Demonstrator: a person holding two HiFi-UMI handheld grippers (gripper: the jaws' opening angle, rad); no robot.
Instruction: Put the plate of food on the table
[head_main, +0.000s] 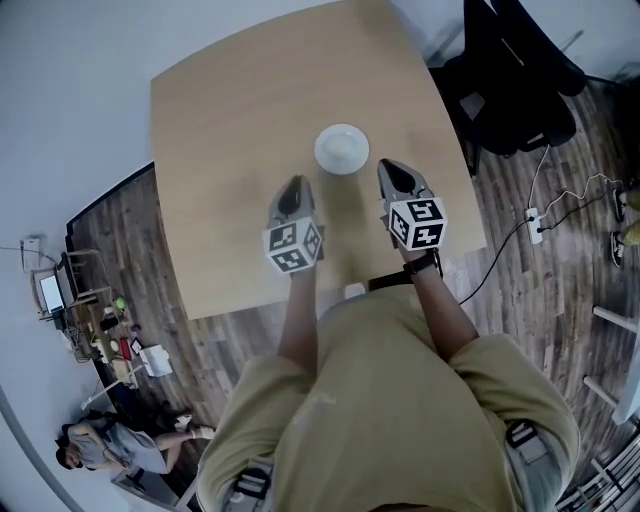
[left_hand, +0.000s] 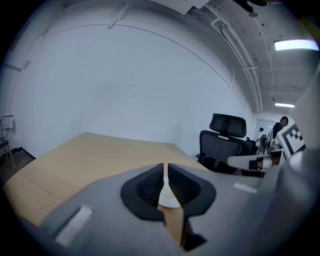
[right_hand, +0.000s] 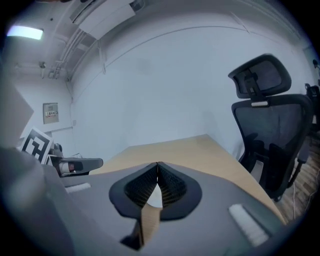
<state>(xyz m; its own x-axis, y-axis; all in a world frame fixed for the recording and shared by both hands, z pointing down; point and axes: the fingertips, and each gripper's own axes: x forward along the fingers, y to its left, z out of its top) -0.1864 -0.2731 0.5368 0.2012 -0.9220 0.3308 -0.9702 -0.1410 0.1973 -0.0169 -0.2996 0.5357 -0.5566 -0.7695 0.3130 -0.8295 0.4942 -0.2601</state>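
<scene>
no legible txt or nos. anywhere, small wall notice (right_hand: 50, 113) too blurry to read

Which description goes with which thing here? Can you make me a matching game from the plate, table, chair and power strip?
Things:
1 plate
2 table
3 chair
4 power strip

Descriptions:
A black, by the table's right side
B white, on the floor
C light wood
D round, on the table

Pairs: 1-D, 2-C, 3-A, 4-B
</scene>
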